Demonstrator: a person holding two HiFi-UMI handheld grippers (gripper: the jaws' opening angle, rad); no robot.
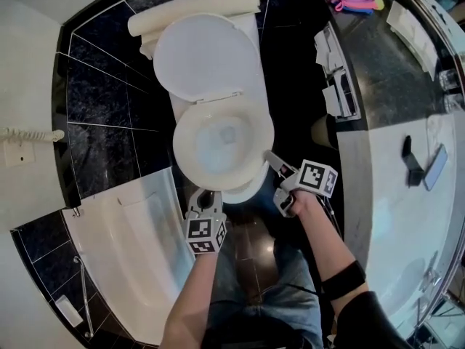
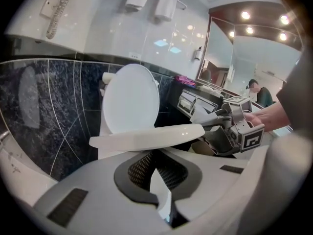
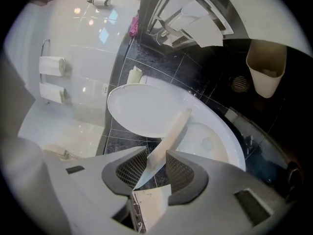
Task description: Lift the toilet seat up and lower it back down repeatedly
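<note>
The white toilet seat (image 1: 183, 140) is raised a little off the bowl (image 1: 245, 190); in the left gripper view the seat (image 2: 146, 137) shows edge-on and nearly level. The lid (image 1: 203, 57) stands up against the tank. My right gripper (image 1: 273, 173) is shut on the seat's front right rim, and the seat's thin edge (image 3: 168, 136) runs between its mesh pads (image 3: 132, 168). The left gripper (image 1: 205, 195) sits low at the bowl's front, just under the seat, open with nothing between its jaws. From there I also see the right gripper (image 2: 208, 124) on the seat's end.
A bathtub (image 1: 131, 246) lies to the left, and a long counter (image 1: 407, 217) with a phone (image 1: 436, 167) to the right. A cream waste bin (image 3: 266, 75) stands on the dark floor beside the toilet. Rolled towels (image 1: 196, 13) rest on the tank. The person's legs are below the bowl.
</note>
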